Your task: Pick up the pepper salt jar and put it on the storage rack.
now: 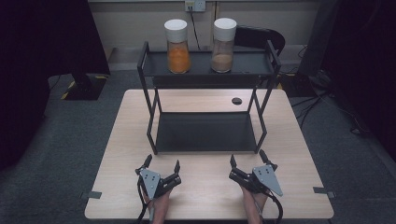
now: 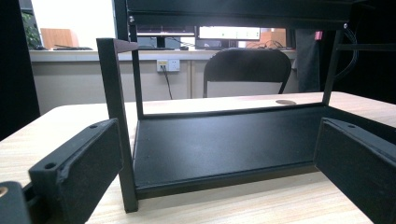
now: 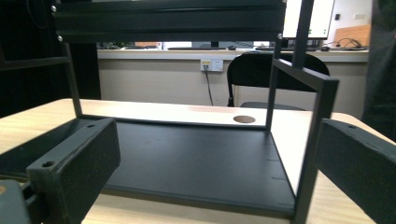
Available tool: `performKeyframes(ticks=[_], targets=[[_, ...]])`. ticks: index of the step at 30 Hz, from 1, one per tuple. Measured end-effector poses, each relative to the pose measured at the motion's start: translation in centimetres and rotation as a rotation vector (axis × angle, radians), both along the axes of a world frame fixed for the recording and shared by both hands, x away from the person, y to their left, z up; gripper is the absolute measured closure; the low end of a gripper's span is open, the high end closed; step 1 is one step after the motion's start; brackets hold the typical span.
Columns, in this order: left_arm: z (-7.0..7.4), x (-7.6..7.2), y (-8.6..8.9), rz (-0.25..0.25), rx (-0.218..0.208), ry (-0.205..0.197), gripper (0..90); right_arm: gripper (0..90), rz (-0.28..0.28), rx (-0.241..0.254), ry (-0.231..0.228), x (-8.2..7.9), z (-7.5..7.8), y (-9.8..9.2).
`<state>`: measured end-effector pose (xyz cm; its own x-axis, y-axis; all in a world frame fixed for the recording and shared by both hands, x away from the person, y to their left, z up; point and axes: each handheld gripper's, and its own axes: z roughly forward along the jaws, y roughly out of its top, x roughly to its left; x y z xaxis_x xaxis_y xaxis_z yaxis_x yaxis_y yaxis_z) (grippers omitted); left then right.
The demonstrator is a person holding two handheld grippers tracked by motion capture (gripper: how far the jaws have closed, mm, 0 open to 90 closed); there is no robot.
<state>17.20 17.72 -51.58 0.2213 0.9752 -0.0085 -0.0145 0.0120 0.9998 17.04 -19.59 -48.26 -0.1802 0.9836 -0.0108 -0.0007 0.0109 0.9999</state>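
Rack point(image 1: 205, 133), upright, long axis left-right

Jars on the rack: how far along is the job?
Nothing looks done yet. The orange jar and the brown jar stand upright on the rack's top shelf, untouched; the bottom shelf is bare. Nothing in hand: the left tool and right tool rest open on the table in front of the rack. Reaching, gripping and moving a jar are probably all left.
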Motion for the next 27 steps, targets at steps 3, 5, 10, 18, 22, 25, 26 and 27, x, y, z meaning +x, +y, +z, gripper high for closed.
performKeyframes(ticks=[3,5,10,18,22,25,26,27], targets=[[0.0,0.0,0.0,0.000,0.000,0.000,0.5,0.0,-0.005,0.004,0.008,-0.2,-0.6,-0.1],[0.0,0.0,0.0,0.000,0.000,0.000,0.5,0.0,-0.003,0.000,0.010,-0.3,-1.0,-0.1],[0.0,0.0,0.0,0.000,0.000,0.000,0.5,0.0,0.006,0.000,0.001,-0.6,-2.0,-0.2],[0.0,0.0,0.0,0.000,0.000,0.000,0.5,0.0,-0.018,-0.006,0.006,-0.6,-2.4,0.2],[0.0,0.0,0.0,0.000,0.000,0.000,0.5,0.0,-0.017,-0.005,0.000,-0.7,-2.6,0.2],[0.0,0.0,0.0,0.000,0.000,0.000,0.6,0.0,-0.023,0.002,-0.006,-0.8,-2.8,0.2],[0.0,0.0,0.0,0.000,0.000,0.000,0.6,0.0,-0.026,0.003,-0.006,-0.8,-2.8,0.3],[0.0,0.0,0.0,0.000,0.000,0.000,0.5,0.0,-0.026,0.003,-0.006,-0.8,-2.8,0.3]])
